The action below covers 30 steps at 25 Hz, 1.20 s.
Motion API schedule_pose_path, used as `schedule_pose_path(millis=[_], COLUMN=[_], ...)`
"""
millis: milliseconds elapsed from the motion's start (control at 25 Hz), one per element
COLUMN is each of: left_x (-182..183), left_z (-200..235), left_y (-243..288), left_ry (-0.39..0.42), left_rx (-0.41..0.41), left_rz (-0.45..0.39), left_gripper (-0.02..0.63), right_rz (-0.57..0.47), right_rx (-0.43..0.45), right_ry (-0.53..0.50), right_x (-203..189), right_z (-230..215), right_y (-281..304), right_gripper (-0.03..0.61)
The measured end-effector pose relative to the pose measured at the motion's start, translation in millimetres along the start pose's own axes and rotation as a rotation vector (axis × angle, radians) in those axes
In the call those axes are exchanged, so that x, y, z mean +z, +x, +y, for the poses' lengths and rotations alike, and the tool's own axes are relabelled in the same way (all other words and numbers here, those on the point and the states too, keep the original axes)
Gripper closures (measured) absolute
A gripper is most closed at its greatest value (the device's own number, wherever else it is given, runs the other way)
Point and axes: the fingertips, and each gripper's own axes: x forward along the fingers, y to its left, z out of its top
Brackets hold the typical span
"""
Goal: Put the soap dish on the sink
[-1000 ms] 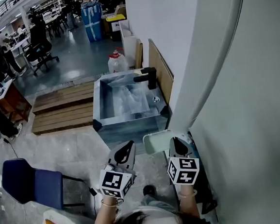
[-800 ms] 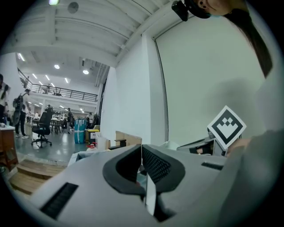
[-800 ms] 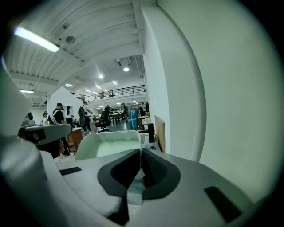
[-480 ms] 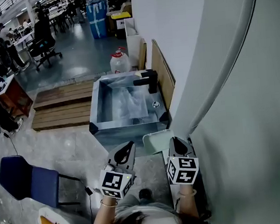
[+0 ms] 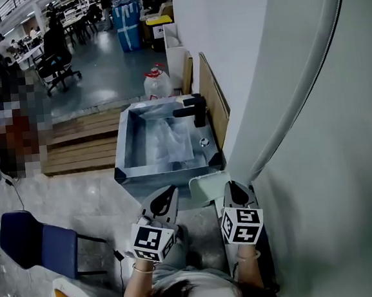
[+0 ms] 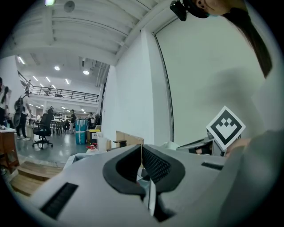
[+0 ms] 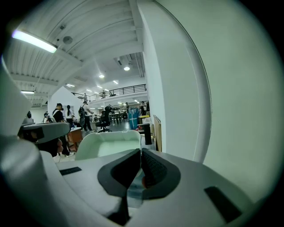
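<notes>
A metal sink (image 5: 126, 164) with a black faucet (image 5: 195, 109) stands on the floor ahead, against the white wall. The pale green soap dish (image 5: 207, 188) hangs in the air short of the sink's near edge, and my right gripper (image 5: 232, 190) is shut on its right rim. In the right gripper view the soap dish (image 7: 110, 144) sticks out to the left of the closed jaws of my right gripper (image 7: 141, 153), with the faucet (image 7: 147, 133) far beyond. My left gripper (image 5: 166, 197) is beside it, shut with nothing in it; its jaws meet in the left gripper view (image 6: 141, 151).
A wooden pallet (image 5: 76, 148) lies left of the sink, with a blue chair (image 5: 33, 245) nearer me on the left. A water jug (image 5: 156, 82) stands behind the sink, and a wooden board (image 5: 213, 100) leans on the wall. The white wall (image 5: 314, 133) is close on my right.
The sink has come a little closer and shifted left in the head view. Both grippers keep the same pose, the right one still holding the soap dish.
</notes>
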Motion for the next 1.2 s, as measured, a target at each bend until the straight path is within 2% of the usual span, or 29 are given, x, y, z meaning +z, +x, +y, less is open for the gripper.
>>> schedule_pose_path(millis=[600, 1200], left_x=[-6, -6], left_z=[17, 51], left_y=[54, 113], left_ry=[-0.016, -0.043], left_rx=[-0.046, -0.083], left_rz=[0.001, 0.016], left_gripper=[0.604, 0.603], right_rz=[0.036, 0.082], right_rx=[-0.033, -0.062], right_ry=[-0.001, -0.009], right_x=[-1, 14], right_z=[-19, -32], right_y=[44, 105], right_gripper=[0.548, 0.548])
